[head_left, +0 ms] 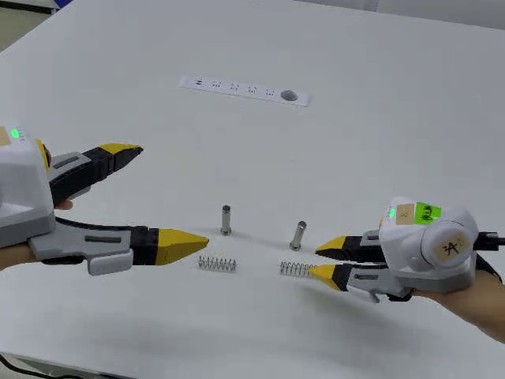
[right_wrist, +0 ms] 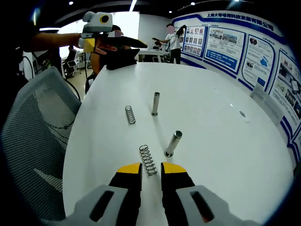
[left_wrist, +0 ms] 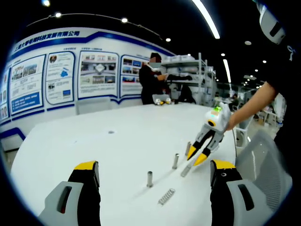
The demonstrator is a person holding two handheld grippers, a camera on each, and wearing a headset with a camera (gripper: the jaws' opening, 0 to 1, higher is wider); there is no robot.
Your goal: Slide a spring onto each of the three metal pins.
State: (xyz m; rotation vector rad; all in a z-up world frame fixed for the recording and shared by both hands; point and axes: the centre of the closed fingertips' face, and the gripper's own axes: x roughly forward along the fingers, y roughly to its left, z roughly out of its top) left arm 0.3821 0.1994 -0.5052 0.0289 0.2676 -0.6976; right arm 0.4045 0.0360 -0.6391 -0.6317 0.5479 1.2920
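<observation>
table: white table (head_left: 379,158) – a power strip (head_left: 243,89) lay at upper centre of the head view.
pins: two counted, left pin (head_left: 226,219) and right pin (head_left: 298,234), both standing near the middle of the frame, both bare.
springs: two counted, both lying flat. the left spring (head_left: 217,264) was just below the left pin. the right spring (head_left: 293,268) was just below the right pin, its right-hand end at the yellow tips.
right gripper (head_left: 323,260): lower right of the head view, low over the table. its jaws were parted by a narrow gap. in the right gripper view the near end of the right spring sat between the two tips, not pinched as far as could be told.
left gripper (head_left: 154,196): left edge of the head view, jaws spread wide and holding nothing. the lower tip was near the left spring but apart from it.
step in hand: judged to be the pick-up of the first spring, with the task at its start since no pin wore a coil.
next move: would call for closing gently on the spring's end, lifting, and turning the coil upright with its free end down. then the bore would be lined over the top of the right pin and let slide.
risk: a light coil could roll or spring out of the pinch – and a nudged pin might tip.
</observation>
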